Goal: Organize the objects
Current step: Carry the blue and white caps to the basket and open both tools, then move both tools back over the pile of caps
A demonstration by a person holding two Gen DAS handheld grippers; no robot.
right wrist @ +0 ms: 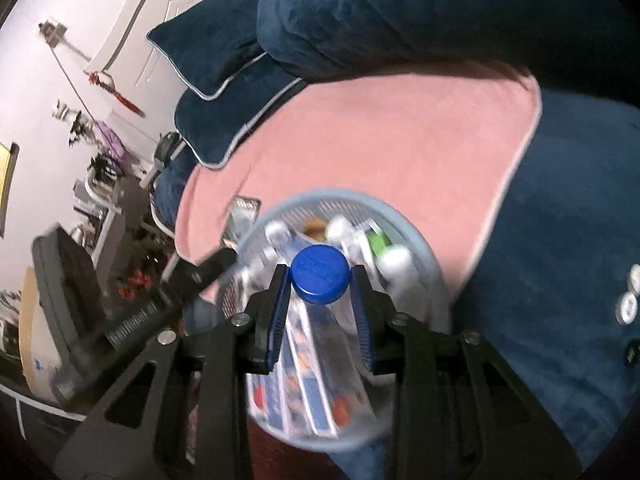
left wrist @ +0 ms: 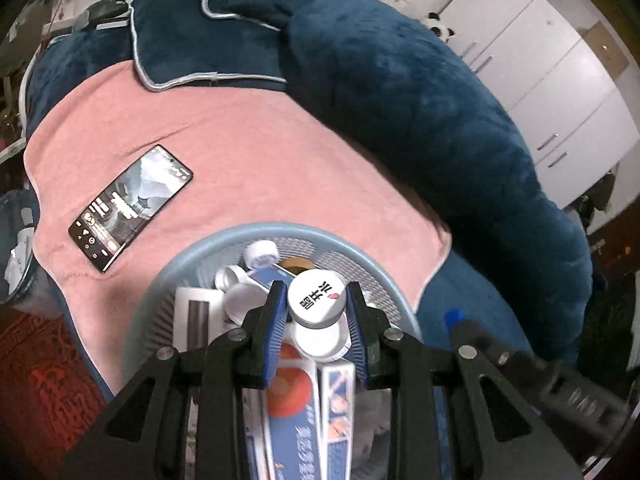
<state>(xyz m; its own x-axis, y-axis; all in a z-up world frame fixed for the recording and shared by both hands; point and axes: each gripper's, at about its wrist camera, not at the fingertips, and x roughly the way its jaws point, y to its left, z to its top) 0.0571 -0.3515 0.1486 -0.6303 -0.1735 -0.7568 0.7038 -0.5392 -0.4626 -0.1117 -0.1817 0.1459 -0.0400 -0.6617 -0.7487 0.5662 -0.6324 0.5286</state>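
Note:
In the left wrist view my left gripper is shut on a white-capped bottle with dark characters on its lid. It hangs over a light blue mesh basket that holds white jars, a grey box and a blue and orange carton. The right wrist view shows my right gripper shut on a clear bottle with a blue cap, above the same basket. Each gripper shows at the edge of the other's view. The basket sits at the near edge of a pink towel on the bed.
A lit phone lies on the towel, left of the basket. Dark blue pillows and a rolled blue duvet lie behind. White wardrobe doors stand at the right. Small round caps rest on the blue cover. Red carpet covers the floor.

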